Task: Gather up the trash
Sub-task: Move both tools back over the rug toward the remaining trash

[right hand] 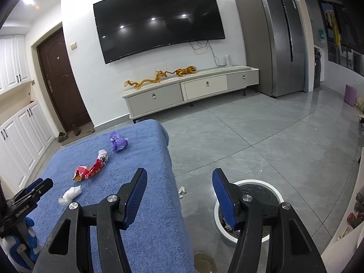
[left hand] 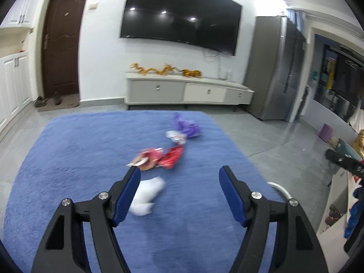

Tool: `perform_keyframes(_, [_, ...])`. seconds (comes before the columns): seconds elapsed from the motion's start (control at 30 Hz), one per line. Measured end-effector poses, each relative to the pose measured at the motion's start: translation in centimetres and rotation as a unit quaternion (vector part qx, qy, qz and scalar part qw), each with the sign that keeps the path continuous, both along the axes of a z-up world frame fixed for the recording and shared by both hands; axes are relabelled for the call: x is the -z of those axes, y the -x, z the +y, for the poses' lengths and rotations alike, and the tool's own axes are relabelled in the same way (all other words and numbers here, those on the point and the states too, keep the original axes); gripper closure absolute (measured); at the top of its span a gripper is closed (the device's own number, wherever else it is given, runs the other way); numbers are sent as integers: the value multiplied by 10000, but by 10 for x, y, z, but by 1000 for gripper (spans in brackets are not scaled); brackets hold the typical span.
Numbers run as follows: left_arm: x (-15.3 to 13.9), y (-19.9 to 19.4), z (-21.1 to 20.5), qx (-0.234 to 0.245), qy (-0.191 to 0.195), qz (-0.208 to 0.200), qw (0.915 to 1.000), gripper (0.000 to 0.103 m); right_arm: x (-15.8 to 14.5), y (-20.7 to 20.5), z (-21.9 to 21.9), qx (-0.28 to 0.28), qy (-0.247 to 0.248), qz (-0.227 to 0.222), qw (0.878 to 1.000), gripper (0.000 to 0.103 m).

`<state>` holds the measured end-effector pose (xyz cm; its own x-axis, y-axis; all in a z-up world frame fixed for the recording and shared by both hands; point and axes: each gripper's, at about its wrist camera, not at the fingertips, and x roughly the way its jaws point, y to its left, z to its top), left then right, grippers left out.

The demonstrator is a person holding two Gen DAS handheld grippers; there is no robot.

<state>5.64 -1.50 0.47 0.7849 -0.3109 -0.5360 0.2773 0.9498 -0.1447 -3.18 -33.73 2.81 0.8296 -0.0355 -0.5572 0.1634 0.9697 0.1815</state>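
A blue cloth-covered table [left hand: 79, 159] [right hand: 147, 204] holds trash: a crumpled white tissue [left hand: 147, 195] [right hand: 70, 194], a red snack wrapper [left hand: 170, 155] [right hand: 89, 170], a pink wrapper [left hand: 147, 158], a white-red wrapper [left hand: 176, 136] [right hand: 102, 155] and a purple wrapper [left hand: 188, 126] [right hand: 118, 143]. My left gripper [left hand: 179, 177] is open and empty, just above and right of the tissue; it also shows at the left edge of the right wrist view [right hand: 38, 185]. My right gripper [right hand: 179, 177] is open and empty, over the table's right edge, left of a white trash bin [right hand: 276, 193] on the floor.
A small white scrap [right hand: 182, 191] lies on the grey tile floor by the table. A TV cabinet [left hand: 182, 91] [right hand: 193, 88], a wall TV [right hand: 159, 20] and a fridge [right hand: 273, 36] stand beyond. A purple stool [right hand: 350, 94] is at far right.
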Motion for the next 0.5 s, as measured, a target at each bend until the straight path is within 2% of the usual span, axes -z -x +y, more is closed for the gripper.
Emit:
perform_keyframes(0.23, [38, -33, 40, -240, -131, 591, 9979, 33, 14, -26, 28, -435, -32, 244, 9988, 46])
perform_keyframes(0.5, [61, -55, 29, 180, -145, 1068, 9940, 34, 33, -62, 60, -955, -123, 527, 9940, 46])
